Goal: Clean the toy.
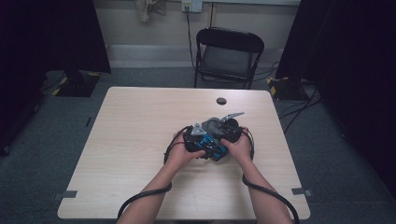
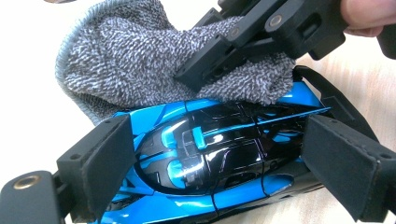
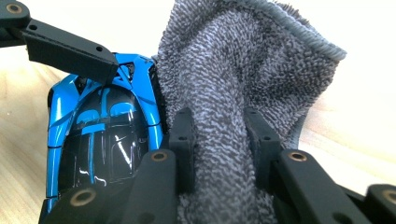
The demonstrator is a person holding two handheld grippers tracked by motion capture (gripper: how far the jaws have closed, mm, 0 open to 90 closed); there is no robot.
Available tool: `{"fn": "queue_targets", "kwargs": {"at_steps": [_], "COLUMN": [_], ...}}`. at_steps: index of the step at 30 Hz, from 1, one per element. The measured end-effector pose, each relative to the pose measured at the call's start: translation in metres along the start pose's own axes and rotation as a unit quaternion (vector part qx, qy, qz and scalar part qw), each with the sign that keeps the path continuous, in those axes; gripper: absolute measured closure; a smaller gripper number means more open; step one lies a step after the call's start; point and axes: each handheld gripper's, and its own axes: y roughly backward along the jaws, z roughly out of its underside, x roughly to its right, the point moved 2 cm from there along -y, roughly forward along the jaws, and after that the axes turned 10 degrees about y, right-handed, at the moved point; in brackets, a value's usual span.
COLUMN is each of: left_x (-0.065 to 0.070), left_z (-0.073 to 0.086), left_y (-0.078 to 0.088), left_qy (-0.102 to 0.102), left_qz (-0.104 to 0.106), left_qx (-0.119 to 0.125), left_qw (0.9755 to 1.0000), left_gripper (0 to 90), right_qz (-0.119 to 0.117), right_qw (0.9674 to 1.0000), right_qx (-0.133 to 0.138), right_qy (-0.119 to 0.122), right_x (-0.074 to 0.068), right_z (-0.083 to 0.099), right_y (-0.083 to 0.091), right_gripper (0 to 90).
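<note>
A glossy blue and black toy car lies on the wooden table, and my left gripper is shut on it, one black pad at each end. The grey terry cloth rests against the car's far side. My right gripper is shut on a bunched fold of that cloth, right beside the car. In the high view both hands meet at the table's middle, the left gripper on the car and the right gripper by the cloth.
A round dark grommet sits in the tabletop behind the hands. A black folding chair stands beyond the far edge. Black cables trail from both grippers over the near edge. Dark stands flank the table on the floor.
</note>
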Motion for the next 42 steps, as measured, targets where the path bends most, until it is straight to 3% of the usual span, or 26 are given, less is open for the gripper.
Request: {"fn": "queue_targets", "kwargs": {"at_steps": [4,9,10,13,17,19,23,27,30,36,42], "left_x": [0.000,0.000,0.000,0.000,0.000,0.000,0.000,0.001,0.001,0.001,0.001], "left_z": [0.000,0.001,0.001,0.001,0.001,0.001,0.001,0.001,0.001,0.001,0.001], "left_y": [0.000,0.000,0.000,0.000,0.000,0.000,0.000,0.000,0.000,0.000,0.000], "left_qy": [0.000,0.002,0.001,0.002,0.002,0.003,0.002,0.001,0.003,0.004,0.005], "left_qz": [0.000,0.001,0.001,0.001,0.001,0.001,0.001,0.000,0.001,-0.001,-0.003], "left_qx": [-0.001,0.006,0.006,0.006,0.005,0.006,0.007,0.003,0.004,0.005,0.002], "left_qw": [1.0000,1.0000,1.0000,1.0000,1.0000,1.0000,1.0000,1.0000,1.0000,1.0000,1.0000], "left_gripper": [9.4,9.5,9.5,9.5,9.5,9.5,9.5,9.5,9.4,9.5,9.5], "right_qz": [-0.003,0.023,0.031,0.036,0.034,0.022,0.014,0.005,0.006,0.008,0.009], "right_qw": [1.0000,0.9997,0.9994,0.9991,0.9994,0.9996,0.9997,0.9990,0.9987,0.9985,0.9986], "right_qx": [0.000,0.009,0.015,0.024,0.003,-0.013,-0.017,-0.023,-0.024,-0.031,-0.038], "right_qy": [-0.004,0.007,0.001,-0.006,-0.006,-0.008,0.007,0.039,0.044,0.043,0.036], "right_x": [0.001,0.002,0.003,0.004,0.003,0.003,0.001,-0.001,-0.002,0.002,0.015], "right_z": [0.001,0.001,0.001,-0.001,-0.001,0.001,0.003,0.001,0.001,0.005,0.018], "right_y": [0.000,0.004,0.007,0.012,0.011,0.007,0.004,0.005,0.005,0.011,0.023], "right_gripper": [68.5,51.5,48.1,47.7,57.8,62.5,69.4,71.5,71.9,71.9,72.1]}}
